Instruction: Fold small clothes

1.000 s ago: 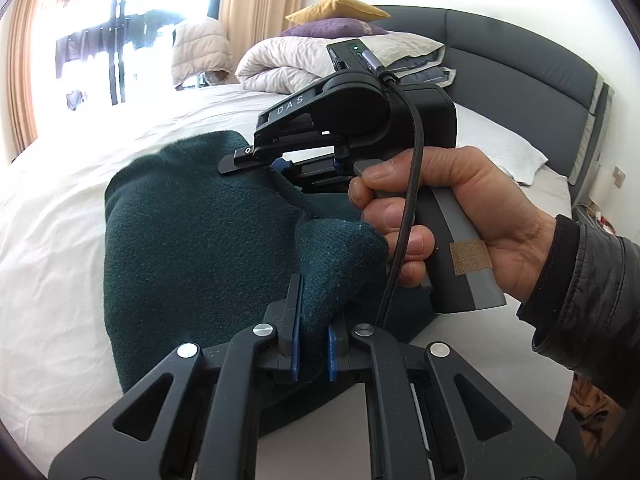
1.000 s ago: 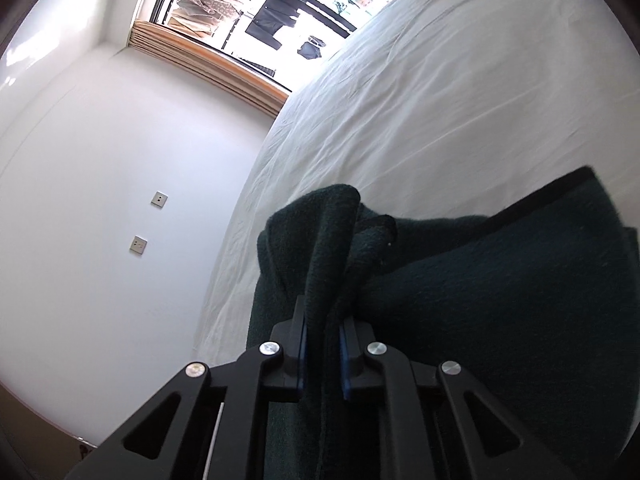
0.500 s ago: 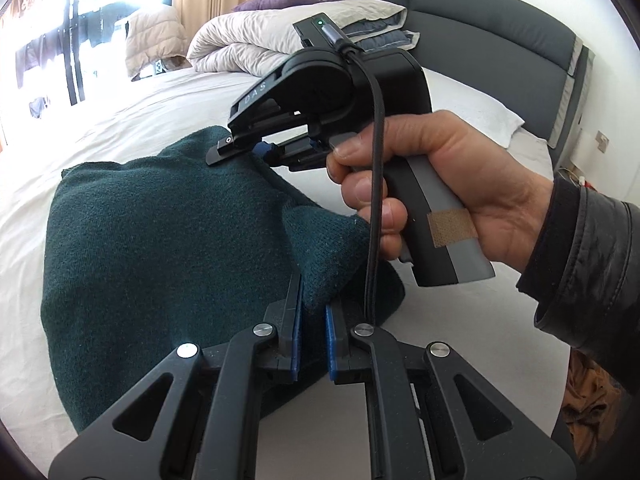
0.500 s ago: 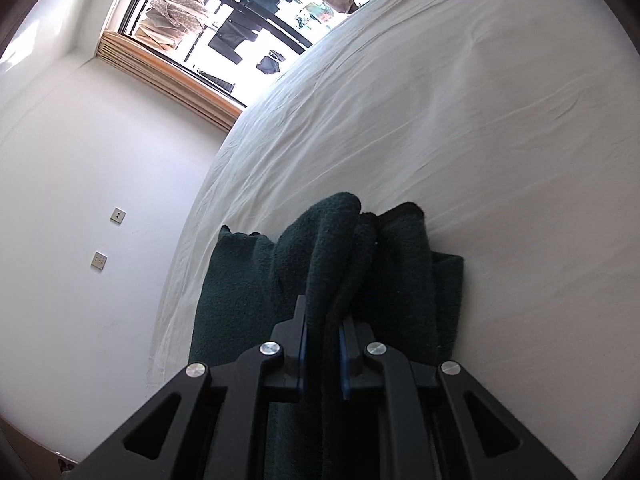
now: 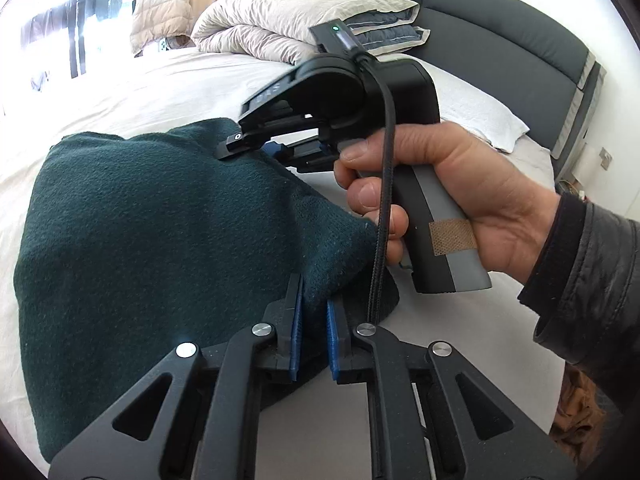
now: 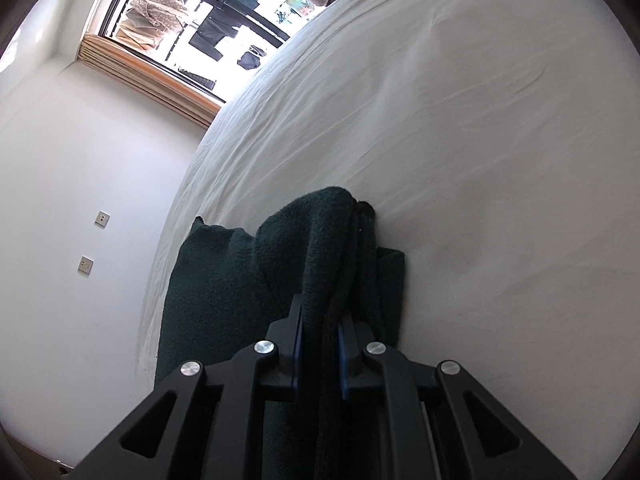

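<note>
Left wrist view, far left: bright window (image 5: 60,20), with white bed sheet (image 5: 120,88) below it. Spread over the sheet, filling the left half: dark green knit garment (image 5: 140,240), mostly flat, rising to the right in a taut ridge. At the bottom centre, left gripper (image 5: 314,312): jaws easing open, blue pads (image 5: 295,332) standing narrowly apart with the garment's near corner between them and touching both at the tips. Higher up, centre: right gripper (image 5: 260,146), nose down on the garment's far edge, grip hidden from this side. Behind it, folded duvet (image 5: 288,20) with purple and yellow pillows on top. Right of centre: hand (image 5: 460,192) wrapped round the right gripper's handle, black cable (image 5: 384,160) hanging across the fingers. Far right: dark sleeve (image 5: 580,280) and grey headboard (image 5: 500,20).

Right wrist view, left: white wall with two sockets (image 6: 102,218), window (image 6: 180,20) above. Centre: garment (image 6: 224,280) lying at the bed's edge, one bunched fold drawn up into the right gripper (image 6: 320,316), clamped tight between its pads. Right: bare, lightly creased sheet (image 6: 480,160).
</note>
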`<state>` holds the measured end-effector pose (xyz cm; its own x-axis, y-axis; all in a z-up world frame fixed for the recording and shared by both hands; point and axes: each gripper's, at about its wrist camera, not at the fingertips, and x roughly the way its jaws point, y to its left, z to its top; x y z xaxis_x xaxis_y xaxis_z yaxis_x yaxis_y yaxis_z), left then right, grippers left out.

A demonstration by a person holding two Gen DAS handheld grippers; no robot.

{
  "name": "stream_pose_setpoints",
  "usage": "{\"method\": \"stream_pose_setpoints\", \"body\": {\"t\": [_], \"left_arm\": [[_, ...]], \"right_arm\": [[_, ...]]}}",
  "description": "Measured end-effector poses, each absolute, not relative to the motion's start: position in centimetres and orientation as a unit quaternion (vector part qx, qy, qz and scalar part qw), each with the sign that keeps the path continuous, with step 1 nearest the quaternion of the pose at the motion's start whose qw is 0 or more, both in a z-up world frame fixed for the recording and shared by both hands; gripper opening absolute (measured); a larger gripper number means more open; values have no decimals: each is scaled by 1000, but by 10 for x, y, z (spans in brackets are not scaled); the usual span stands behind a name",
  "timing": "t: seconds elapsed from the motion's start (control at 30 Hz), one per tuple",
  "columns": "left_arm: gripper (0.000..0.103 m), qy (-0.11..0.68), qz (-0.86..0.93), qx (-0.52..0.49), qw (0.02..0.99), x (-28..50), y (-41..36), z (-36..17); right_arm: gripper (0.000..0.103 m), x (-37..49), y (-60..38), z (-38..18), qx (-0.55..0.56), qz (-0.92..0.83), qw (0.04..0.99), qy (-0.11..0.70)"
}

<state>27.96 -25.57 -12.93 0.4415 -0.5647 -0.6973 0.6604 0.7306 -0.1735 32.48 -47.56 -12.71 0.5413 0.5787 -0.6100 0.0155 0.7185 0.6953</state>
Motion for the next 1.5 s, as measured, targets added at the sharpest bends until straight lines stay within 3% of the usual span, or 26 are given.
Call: {"method": "stream_pose_setpoints", "body": {"t": [0.07,0.1,0.13,0.2,0.73,1.07,1.37,1.5], "left_arm": [[23,392,-353,54,848,281,-246,-126],[37,394,-347,47,850,281,-239,-123],[59,393,-340,39,854,278,-233,-120],[67,385,-329,23,862,278,-218,-111],[67,407,-285,23,867,276,-172,-80],[67,426,-249,-14,870,283,-126,-93],[67,405,-211,-45,888,306,-80,-76],[67,394,-225,-14,891,318,-91,-71]], "right_arm": [[16,322,-479,-129,348,180,807,442],[17,320,-482,-130,356,180,805,440],[19,318,-486,-130,362,180,804,436],[24,310,-489,-127,364,172,808,430],[27,243,-491,-85,353,163,834,390],[24,213,-436,-108,265,210,834,435],[22,173,-451,-119,267,200,842,424],[20,167,-451,-117,271,187,844,423]]}}
